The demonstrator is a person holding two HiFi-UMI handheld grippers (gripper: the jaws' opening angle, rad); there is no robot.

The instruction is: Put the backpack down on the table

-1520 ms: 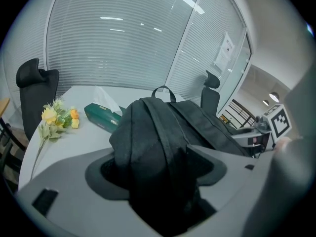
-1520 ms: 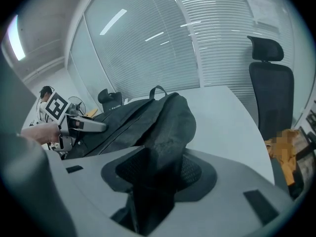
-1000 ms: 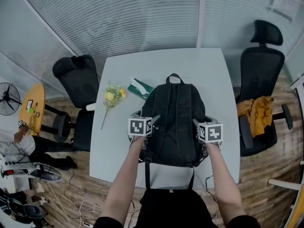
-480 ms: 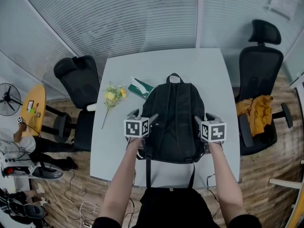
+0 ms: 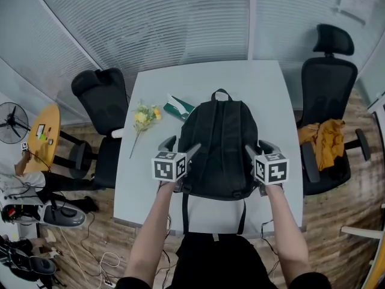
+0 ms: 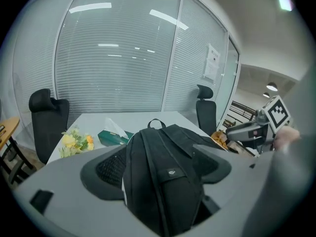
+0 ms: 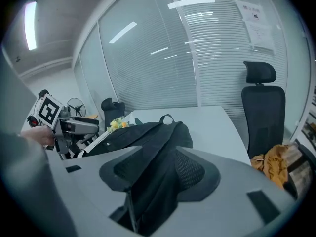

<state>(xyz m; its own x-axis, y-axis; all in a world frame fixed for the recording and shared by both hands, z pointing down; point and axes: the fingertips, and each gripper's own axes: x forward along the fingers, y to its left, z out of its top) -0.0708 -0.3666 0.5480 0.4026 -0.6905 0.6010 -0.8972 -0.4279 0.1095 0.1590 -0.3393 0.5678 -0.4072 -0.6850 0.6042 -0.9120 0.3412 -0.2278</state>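
A black backpack (image 5: 219, 143) lies lengthwise on the light grey table (image 5: 180, 80), top handle at the far end, two straps hanging over the near edge. My left gripper (image 5: 180, 147) is shut on its left side, and the right gripper (image 5: 260, 149) on its right side. In the left gripper view the backpack (image 6: 163, 172) fills the gap of the left gripper (image 6: 160, 162). In the right gripper view a fold of the backpack (image 7: 148, 142) sits between the pads of the right gripper (image 7: 160, 164), whose jaws have just been closing on it.
Yellow flowers (image 5: 142, 119) and a green tissue pack (image 5: 178, 108) lie left of the backpack. Black office chairs stand at the table's left (image 5: 102, 95) and right (image 5: 328, 89); the right one carries an orange cloth (image 5: 328, 140). A seated person (image 5: 24, 182) and a fan (image 5: 9, 122) are at far left.
Both grippers have risen with the backpack's near end. Its bottom edge now sits farther from the table's front edge.
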